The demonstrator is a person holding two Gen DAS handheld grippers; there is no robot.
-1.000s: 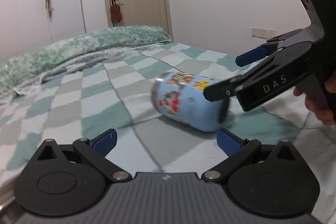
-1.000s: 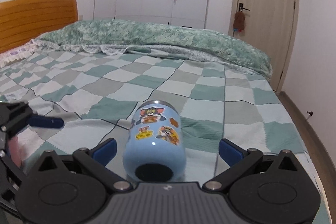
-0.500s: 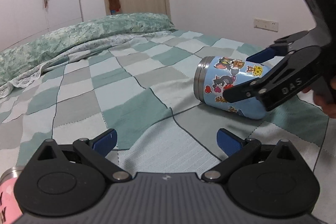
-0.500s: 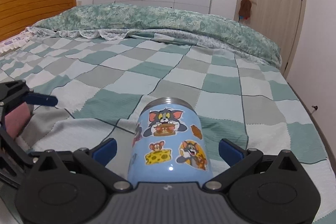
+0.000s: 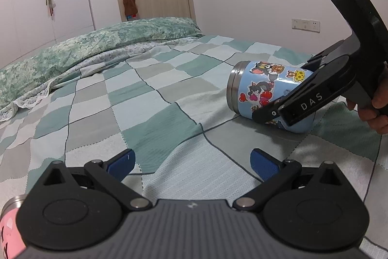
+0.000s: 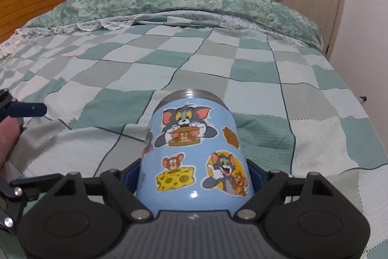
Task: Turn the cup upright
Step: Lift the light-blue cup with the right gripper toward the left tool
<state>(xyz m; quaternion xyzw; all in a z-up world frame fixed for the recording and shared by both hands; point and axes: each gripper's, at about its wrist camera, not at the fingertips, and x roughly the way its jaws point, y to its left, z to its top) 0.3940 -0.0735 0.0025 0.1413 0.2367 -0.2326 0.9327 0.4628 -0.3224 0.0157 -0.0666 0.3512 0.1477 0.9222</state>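
A light blue metal cup (image 6: 194,149) with cartoon stickers lies tilted on the checked bed cover, its steel rim pointing away from the right wrist camera. It also shows in the left wrist view (image 5: 269,91) at right, rim to the left, base end lifted a little. My right gripper (image 6: 194,176) is shut on the cup near its base end, a blue pad on each side. In the left wrist view the right gripper (image 5: 303,101) reaches in from the right. My left gripper (image 5: 191,162) is open and empty over the cover, left of the cup.
A pink cup (image 5: 9,225) with a steel rim sits at the lower left by the left gripper. A green quilt (image 6: 169,1) lies rolled at the head of the bed. The bed's right edge (image 6: 359,113) is close to the blue cup.
My right gripper has closed its pads onto the blue cup and raised its base end. The cup has turned so its rim points away. The left gripper stayed open.
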